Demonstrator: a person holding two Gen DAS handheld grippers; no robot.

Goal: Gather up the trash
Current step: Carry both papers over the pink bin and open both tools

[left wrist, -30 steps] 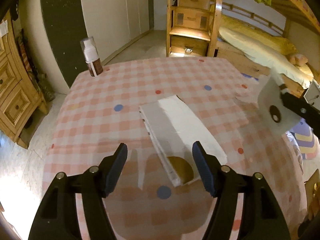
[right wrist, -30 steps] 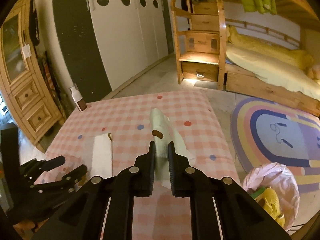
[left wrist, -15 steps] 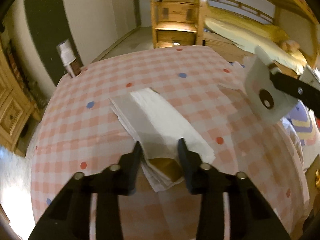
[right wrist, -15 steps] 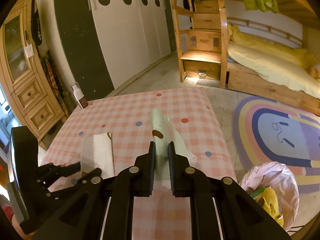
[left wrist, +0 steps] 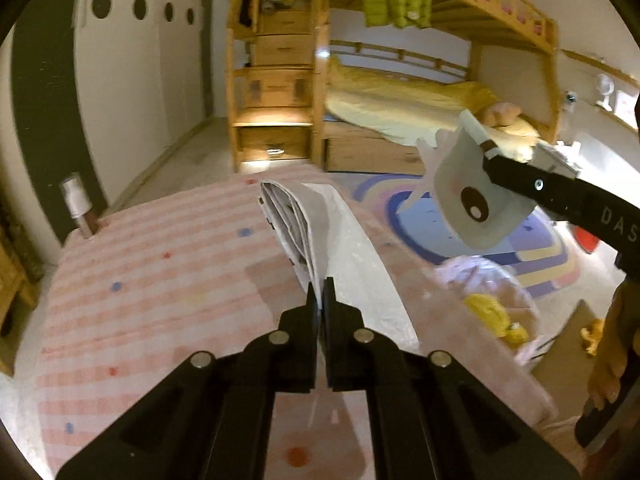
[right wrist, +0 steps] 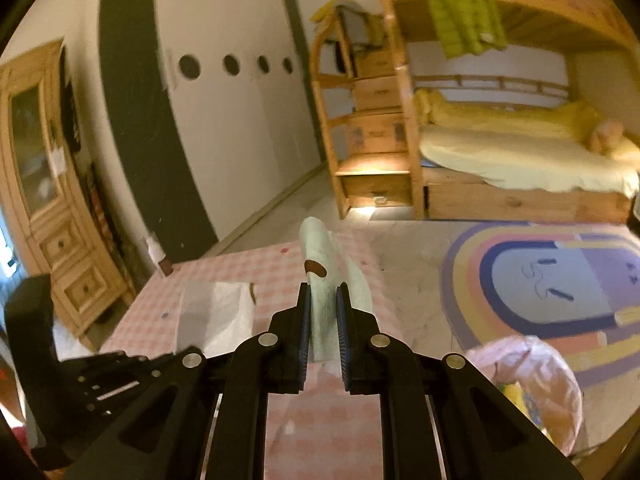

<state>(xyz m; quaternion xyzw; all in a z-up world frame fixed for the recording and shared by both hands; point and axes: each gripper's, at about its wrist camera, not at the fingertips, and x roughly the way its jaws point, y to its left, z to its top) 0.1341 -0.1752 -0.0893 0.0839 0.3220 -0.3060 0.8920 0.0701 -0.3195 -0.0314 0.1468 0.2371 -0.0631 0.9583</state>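
Trash is in both claws. The left claw (left wrist: 321, 294) has just been closing and is now clamped on the near end of a folded white napkin stack (left wrist: 316, 232), which stands lifted off the checked surface (left wrist: 160, 300) and fans out ahead of the tips. A second ago that stack lay flat mid-surface between wide-open jaws; now it is raised and the view has swung toward the right edge. The left claw points down at a slant over the surface.

The right claw (right wrist: 323, 316) grips a pale green paper (right wrist: 318, 264) with a brown spot, its jaws a narrow gap apart with the paper pressed between the pads. This grip is unchanged from the earlier frames. In the left view the right claw reaches in from the right, level and above the floor beyond the right edge, its paper (left wrist: 472, 204) showing a brown eye-like mark. White letters "DAS" can be read on its arm; the rest is cut off. A hand (left wrist: 612, 360) holds its handle at the lower right.

A pink bag (right wrist: 536, 384) with yellow scraps sits on the floor off the right edge, over a rainbow rug (right wrist: 560, 288). A spray bottle (left wrist: 78, 208) stands at the far left corner.
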